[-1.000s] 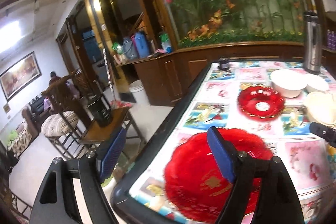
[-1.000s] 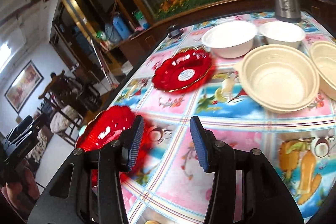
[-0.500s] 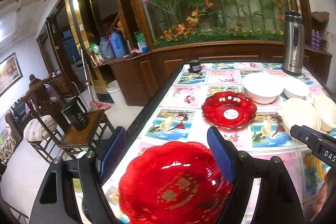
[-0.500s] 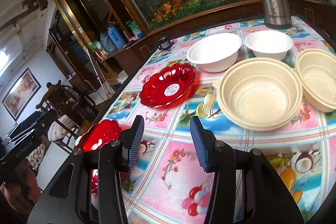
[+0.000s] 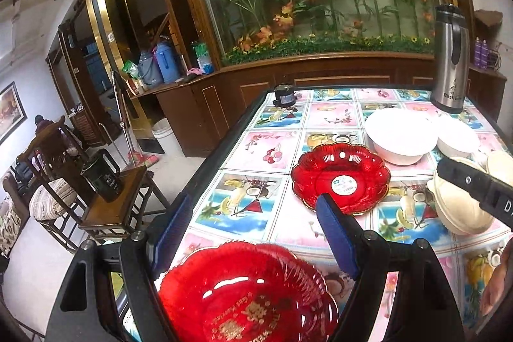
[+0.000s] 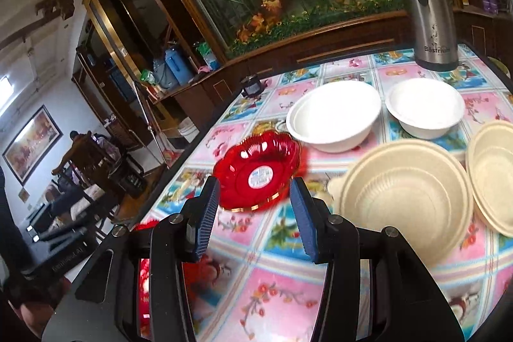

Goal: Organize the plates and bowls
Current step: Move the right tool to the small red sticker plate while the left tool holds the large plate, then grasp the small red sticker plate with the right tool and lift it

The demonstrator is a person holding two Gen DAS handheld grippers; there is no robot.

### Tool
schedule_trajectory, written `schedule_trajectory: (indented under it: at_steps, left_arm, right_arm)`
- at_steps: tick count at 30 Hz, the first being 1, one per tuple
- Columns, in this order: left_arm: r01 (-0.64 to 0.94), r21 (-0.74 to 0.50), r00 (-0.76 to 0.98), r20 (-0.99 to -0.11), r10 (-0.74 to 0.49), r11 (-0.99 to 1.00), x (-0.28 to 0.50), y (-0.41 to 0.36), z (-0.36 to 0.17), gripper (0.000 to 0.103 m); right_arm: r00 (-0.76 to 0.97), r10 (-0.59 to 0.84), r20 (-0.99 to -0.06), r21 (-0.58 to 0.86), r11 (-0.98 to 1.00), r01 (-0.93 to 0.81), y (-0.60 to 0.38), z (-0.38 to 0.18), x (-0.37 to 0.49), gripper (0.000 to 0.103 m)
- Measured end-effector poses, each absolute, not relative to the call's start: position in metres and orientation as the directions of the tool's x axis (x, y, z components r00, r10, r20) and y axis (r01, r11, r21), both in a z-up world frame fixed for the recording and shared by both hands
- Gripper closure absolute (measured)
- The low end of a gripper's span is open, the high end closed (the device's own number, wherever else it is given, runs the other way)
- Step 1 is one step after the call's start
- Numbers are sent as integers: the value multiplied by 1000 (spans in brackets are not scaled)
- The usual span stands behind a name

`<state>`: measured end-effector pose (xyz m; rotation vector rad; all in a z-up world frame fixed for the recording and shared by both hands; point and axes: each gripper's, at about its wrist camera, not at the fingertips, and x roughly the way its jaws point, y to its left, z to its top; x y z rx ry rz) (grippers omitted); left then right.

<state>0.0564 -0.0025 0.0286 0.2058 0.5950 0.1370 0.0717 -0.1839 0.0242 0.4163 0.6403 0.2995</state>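
Sorting has hardly begun, by the look of it: every dish sits singly on the bench [image 6: 282, 274], none nested in another. The left claw [image 5: 253, 233] stands wide open and empty over the near red plate [image 5: 247, 294], which lies at the bench's near-left corner and does not touch either pad. The right claw [image 6: 255, 215] is parted to a middling gap, also holding nothing, and points toward the second red plate [image 6: 258, 170], which rests flat at about 12 o'clock from its tips. The step in hand seems to be pairing the two red plates. The next move likely calls for the left claw to dip until one pad slides under the near plate's scalloped rim, then to pinch that thin edge and carry it level onto the other; the glossy rim may slip. Counting: two red plates; two white bowls, the larger white bowl [image 6: 333, 117] at 1 o'clock of the far plate, the smaller white bowl [image 6: 424, 106] just beside it; two cream bowls, one cream bowl [image 6: 405, 201] at 3 o'clock of the right claw, the other cream bowl [image 6: 493, 175] against the frame's edge; one steel flask [image 6: 426, 2] at the back.
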Motion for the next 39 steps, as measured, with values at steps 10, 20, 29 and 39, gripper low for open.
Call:
schedule_trajectory:
  at_steps: [10,20,29,39]
  left_arm:
    - [-56,233,806,-563,182,971,82,-6,21,23]
    - [-52,231,804,-568,178,971,89,-8,20,23]
    - [-49,232,800,-573,177,972,95,-9,17,23]
    - [17,161,753,-652,93,987,116,-2,13,23]
  right_arm:
    - [752,399,-525,451,879,-151,-175,24,99,57]
    - [737,403,-542,455,878,-146,-173,16,108,57]
    - [732,404,-549,456,878,-143,-172,12,110,57]
    - [711,412,-570,466,875,-134,-172,9,118,57]
